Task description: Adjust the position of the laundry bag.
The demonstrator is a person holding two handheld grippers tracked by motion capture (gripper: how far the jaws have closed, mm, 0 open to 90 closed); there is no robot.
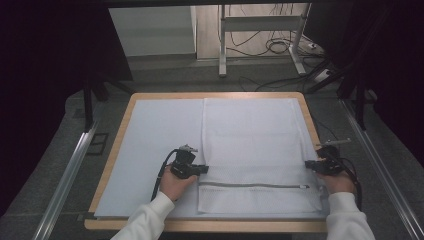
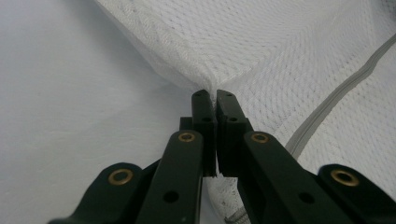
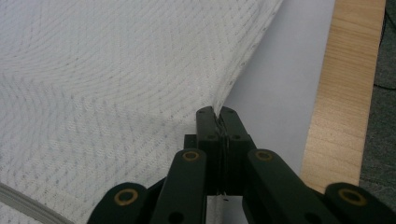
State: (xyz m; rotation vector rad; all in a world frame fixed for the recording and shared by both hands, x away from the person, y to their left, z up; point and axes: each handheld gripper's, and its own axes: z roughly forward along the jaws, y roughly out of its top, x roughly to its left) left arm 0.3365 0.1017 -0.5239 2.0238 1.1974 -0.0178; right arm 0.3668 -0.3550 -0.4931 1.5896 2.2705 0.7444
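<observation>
White mesh laundry bag (image 1: 252,150) with a grey zipper (image 1: 252,185) lies flat at centre right of the high view, on a pale sheet covering the wooden surface (image 1: 116,150). The left gripper (image 1: 202,169) pinches its left edge with jaws clenched; the right gripper (image 1: 310,164) clamps the right edge likewise. Both side edges are gripped just above the zipper. Judging from this, the grasp is done, while lifting or folding the bag has yet to begin.

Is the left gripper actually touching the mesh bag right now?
Touching. In the left gripper view, the left gripper has its jaws shut on a pinched edge of the mesh bag.
</observation>
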